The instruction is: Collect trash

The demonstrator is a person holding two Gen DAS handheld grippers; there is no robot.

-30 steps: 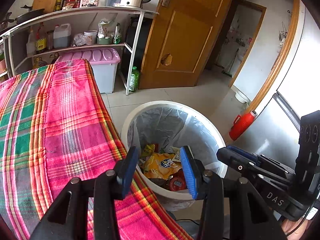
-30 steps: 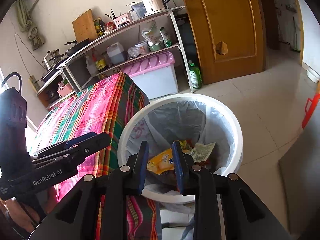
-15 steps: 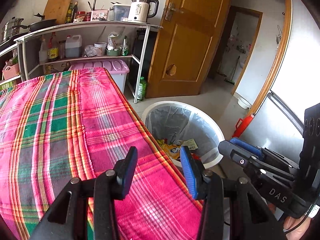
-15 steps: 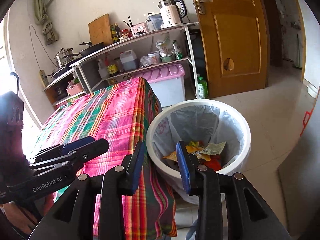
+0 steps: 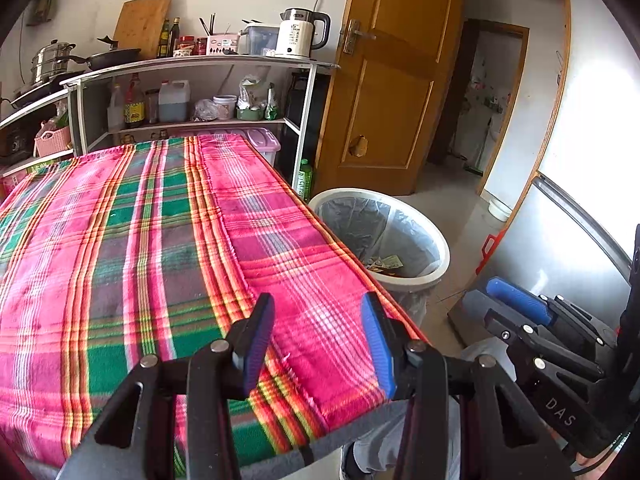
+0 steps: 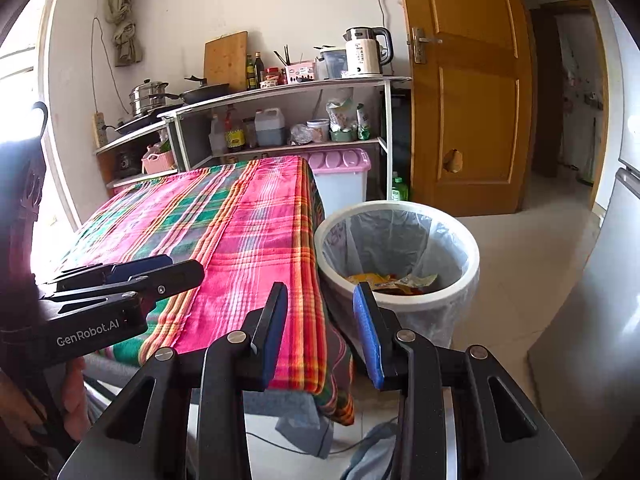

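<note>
Left gripper point(image 5: 318, 340): jaws spread, nothing between them; hovers over the near right part of the desk.
Right gripper point(image 6: 320, 330): jaws spread, empty; hangs off the desk's near right corner, pointing toward the bin.
Desk point(image 5: 120, 240): covered by a pink, green and orange plaid cloth; no loose item shows on the cloth in either view.
Trash bin point(image 6: 472, 256): white round bin with a clear liner, standing on the floor just beside the desk's right edge.
Trash point(image 6: 394, 280): yellow snack packet, a crumpled paper piece and something red, all lying at the bottom of the bin.
Shelf unit point(image 5: 200, 68): far side, behind the desk; carries a kettle point(image 5: 298, 32), cutting board, bottles, pans and jars.
Storage box point(image 6: 340, 178): pink lid, on the floor under the shelf, far from both grippers.
Door point(image 6: 468, 92): wooden, far right, behind the bin.
Step in hand: judged to be the close of the task, since the visible trash sits in the bin and both grippers are empty.
Next move: a scan of desk and floor for any leftover piece; if one turns up, an open gripper must come down around it, pinch, and carry it over the bin rim.
</note>
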